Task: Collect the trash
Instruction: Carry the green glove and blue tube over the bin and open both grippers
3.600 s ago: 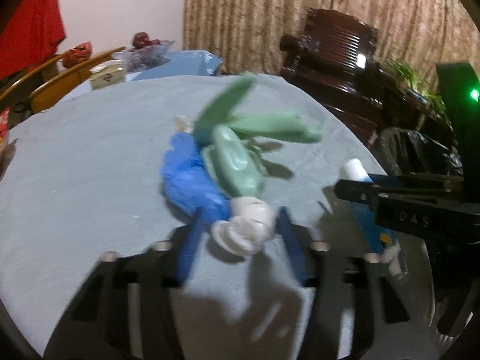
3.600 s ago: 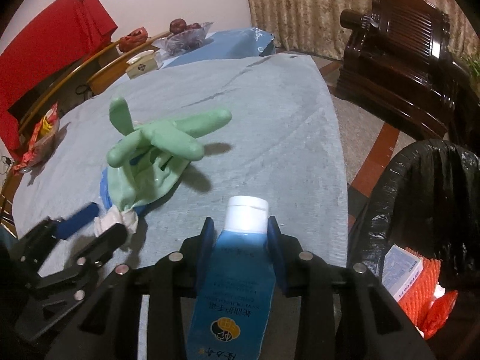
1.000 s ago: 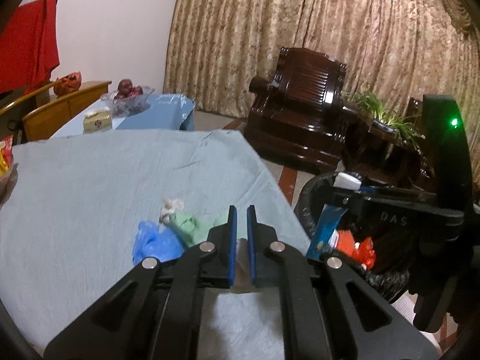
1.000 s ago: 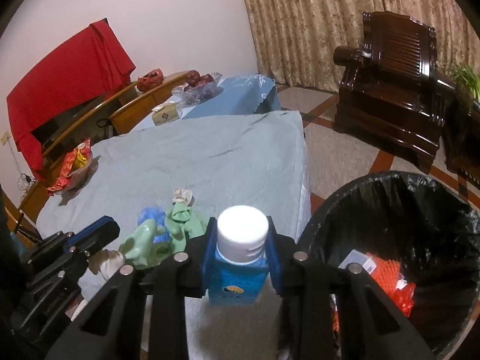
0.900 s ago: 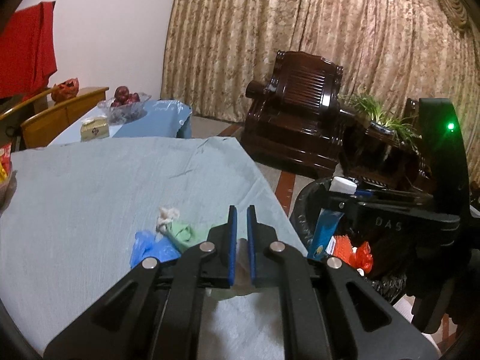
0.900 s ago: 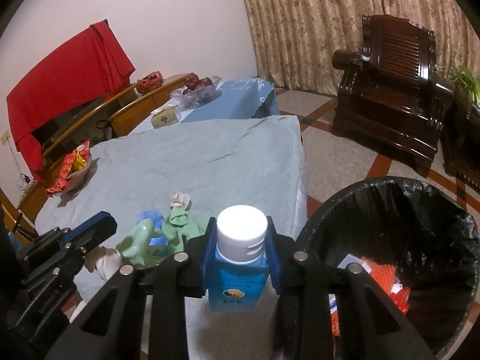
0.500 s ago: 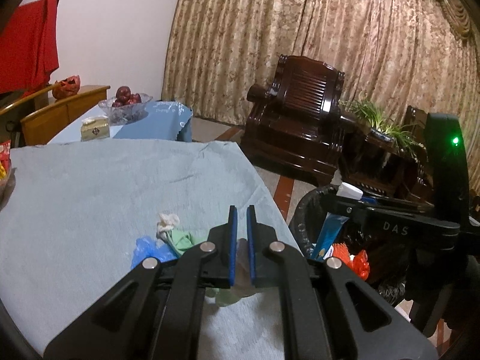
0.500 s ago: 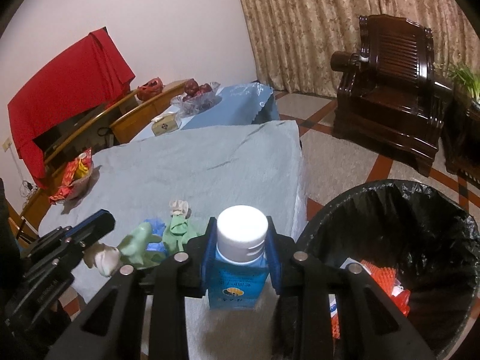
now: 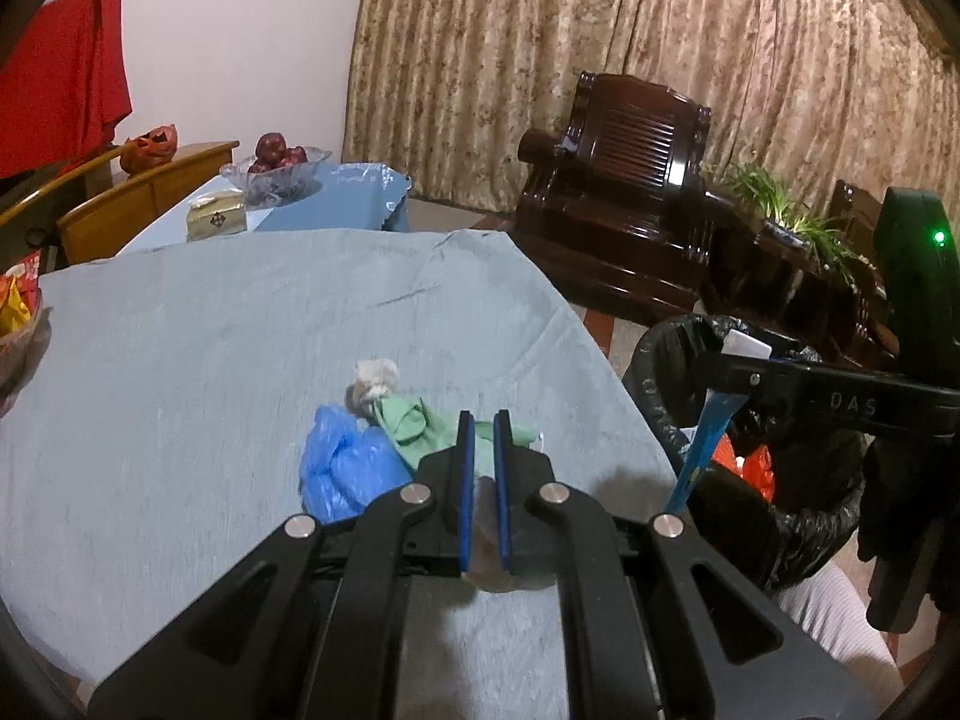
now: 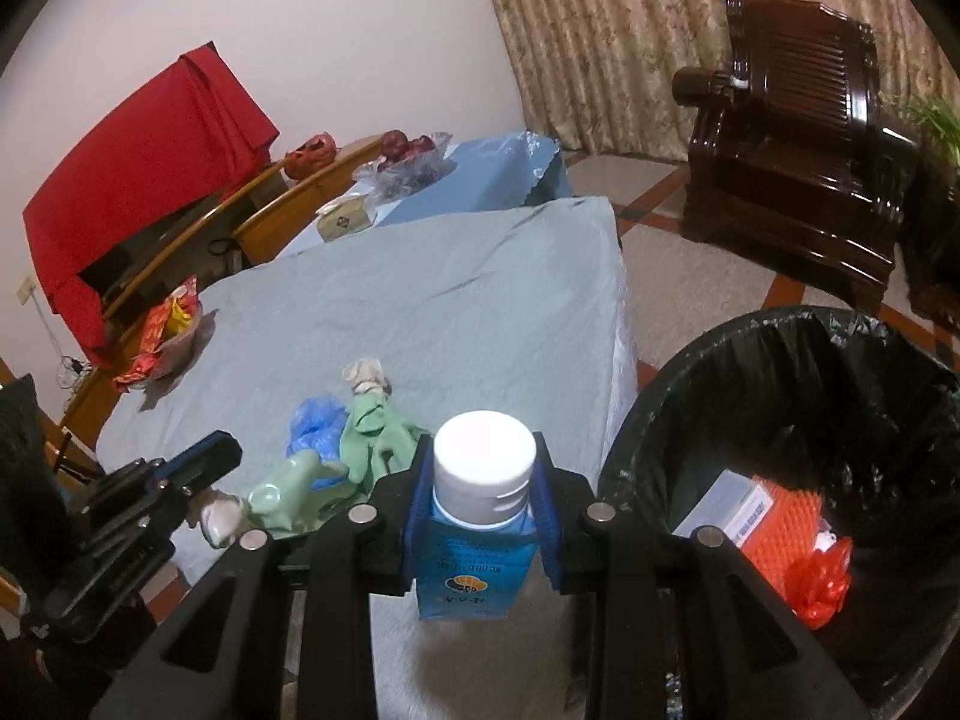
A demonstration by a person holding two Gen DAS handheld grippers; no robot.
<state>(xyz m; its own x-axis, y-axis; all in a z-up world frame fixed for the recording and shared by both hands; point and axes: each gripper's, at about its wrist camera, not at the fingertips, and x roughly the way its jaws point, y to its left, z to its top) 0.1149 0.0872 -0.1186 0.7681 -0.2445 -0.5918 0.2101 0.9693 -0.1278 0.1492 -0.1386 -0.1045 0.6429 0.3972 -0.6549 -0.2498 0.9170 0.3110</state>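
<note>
Tube: print too small to read; lower end hidden behind right gripper. Glove: cuff hidden between left gripper pads. Bin: far rim cut by frame edge.

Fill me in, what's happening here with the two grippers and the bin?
A person is clearing trash off the table with a gripper in each hand. The right gripper is shut on a blue tube with a white cap, held next to the black-lined trash bin, not yet dropped in. The left gripper is shut on the white cuff end of a bundle of green and blue gloves, most of which trails on the tablecloth. The bin already holds some red and orange trash.
</note>
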